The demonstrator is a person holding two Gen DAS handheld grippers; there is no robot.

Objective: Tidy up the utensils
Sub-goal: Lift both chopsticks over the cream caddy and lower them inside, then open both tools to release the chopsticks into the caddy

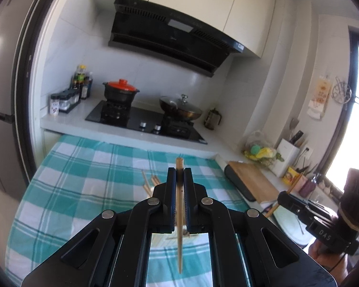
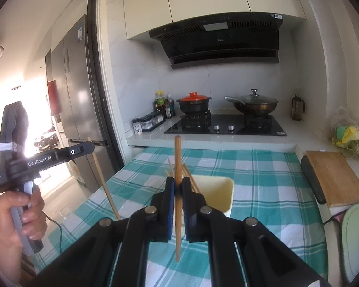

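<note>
Left gripper: clamped on one upright chopstick, held clear above the checked tablecloth.
Right gripper: clamped likewise on a second chopstick.
Cream holder: set on the cloth, other chopsticks already leaning inside.
Step judged: carrying both sticks.
Next move: tips lowered into the holder, then released.
</note>
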